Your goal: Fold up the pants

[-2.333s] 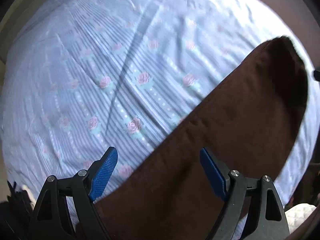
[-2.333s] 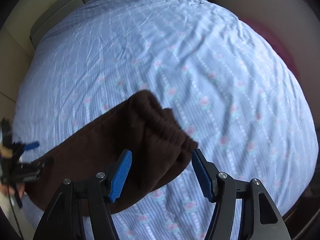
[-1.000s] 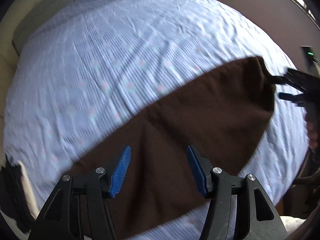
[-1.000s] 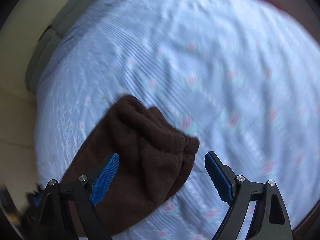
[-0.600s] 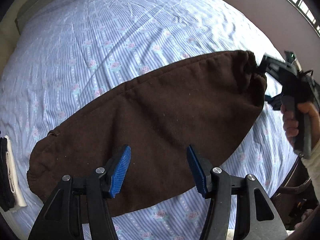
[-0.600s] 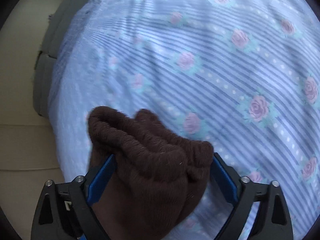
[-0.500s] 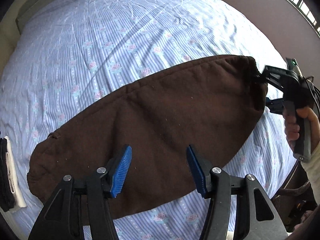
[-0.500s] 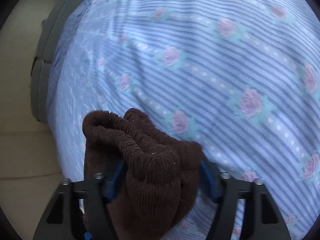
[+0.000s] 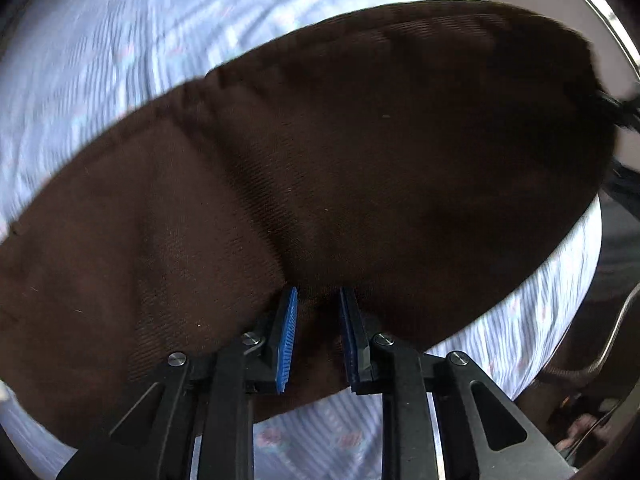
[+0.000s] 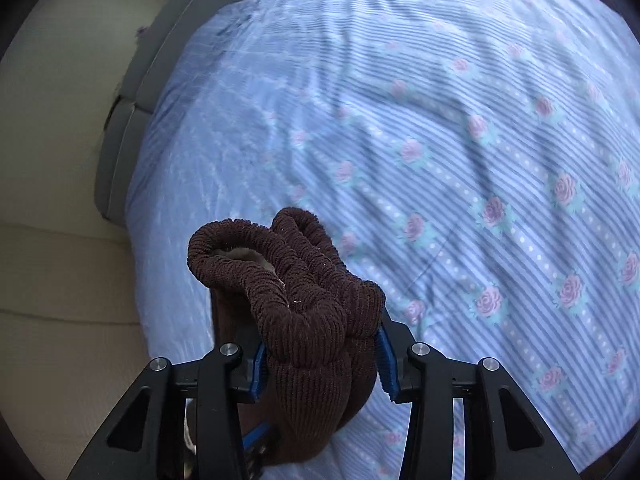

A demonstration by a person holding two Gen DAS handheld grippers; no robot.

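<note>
The brown pants (image 9: pixel 320 168) lie lengthwise across a blue striped bed sheet with pink roses (image 9: pixel 100 40). My left gripper (image 9: pixel 316 320) is shut on the near edge of the pants about mid-length, pinching a fold of cloth between its blue pads. My right gripper (image 10: pixel 320 352) is shut on the bunched ribbed cuffs (image 10: pixel 288 280) at one end of the pants, which stick up between its fingers. The right gripper shows faintly at the right edge of the left wrist view (image 9: pixel 616 112).
The bed sheet (image 10: pixel 440 140) spreads far and right in the right wrist view. A grey headboard cushion (image 10: pixel 132 120) and cream wall (image 10: pixel 60 160) are at the left. A metal frame and floor lie past the bed's right edge (image 9: pixel 608 340).
My left gripper came down onto the pants and closed on their near edge. My right gripper closed on the bunched cuffs and lifted them a little off the sheet.
</note>
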